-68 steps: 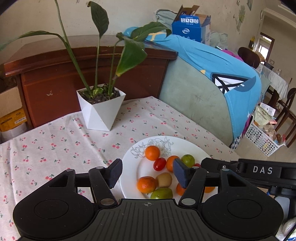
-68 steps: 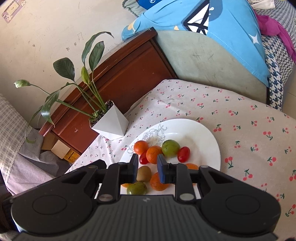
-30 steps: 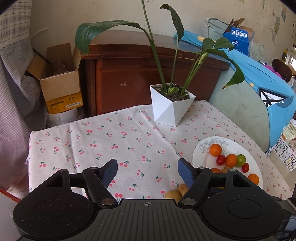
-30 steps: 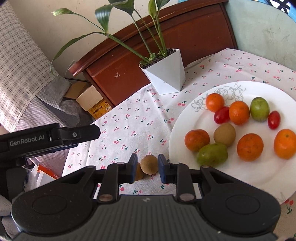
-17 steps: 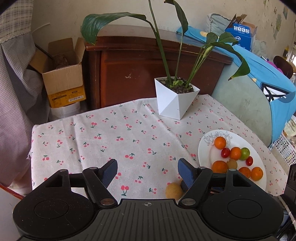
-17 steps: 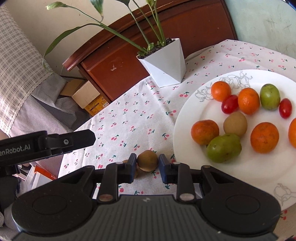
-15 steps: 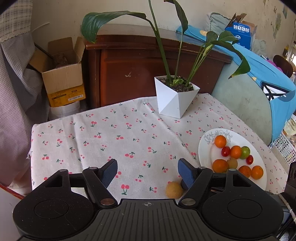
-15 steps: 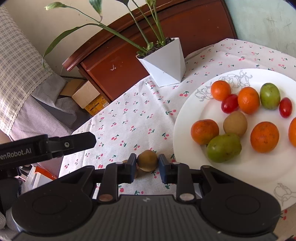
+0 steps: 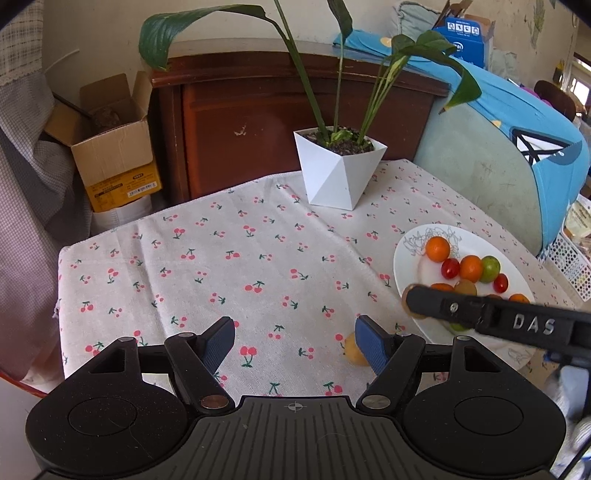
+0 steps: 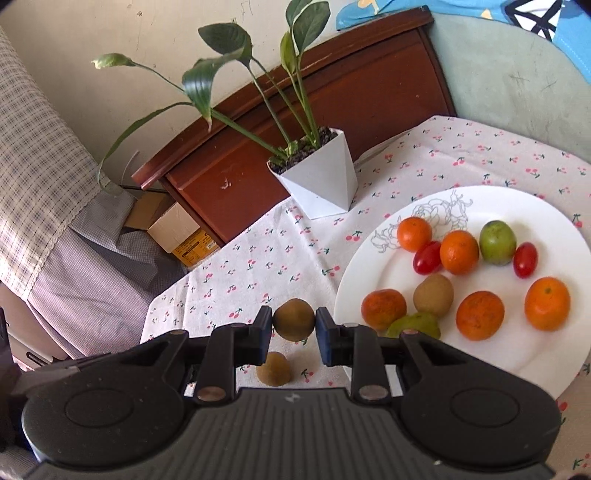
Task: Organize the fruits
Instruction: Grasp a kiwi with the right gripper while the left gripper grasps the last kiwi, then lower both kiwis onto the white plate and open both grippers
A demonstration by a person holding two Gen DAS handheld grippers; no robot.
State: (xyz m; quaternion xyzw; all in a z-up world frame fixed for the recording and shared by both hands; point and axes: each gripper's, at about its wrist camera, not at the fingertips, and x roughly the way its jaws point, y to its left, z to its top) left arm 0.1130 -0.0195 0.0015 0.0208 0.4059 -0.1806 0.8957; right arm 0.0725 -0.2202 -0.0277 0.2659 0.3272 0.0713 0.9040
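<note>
Clamping 1 brown fruit [image 10: 294, 319] above the cloth [image 10: 258, 266], right gripper [image 10: 294, 334] sits just left of the plate [image 10: 554, 221] w/ 5 oranges, 2 green, 2 red, 1 brown; 2nd brown fruit [image 10: 274, 368] on cloth; left gripper [image 9: 295, 345] apart, empty.

A table under a cherry-print cloth [image 9: 258, 258] stands against a dark wooden cabinet [image 9: 295, 122]. A white angular pot [image 9: 338, 173] with a long-leaved plant sits at the table's far edge. Left of the cabinet an open cardboard box [image 9: 110, 147] rests by checked fabric [image 10: 40, 166]. To the right, a grey-green sofa back [image 9: 480, 177] carries a blue cloth [image 9: 546, 147]. The wall [image 10: 92, 29] is pale and scuffed, in daylight.
</note>
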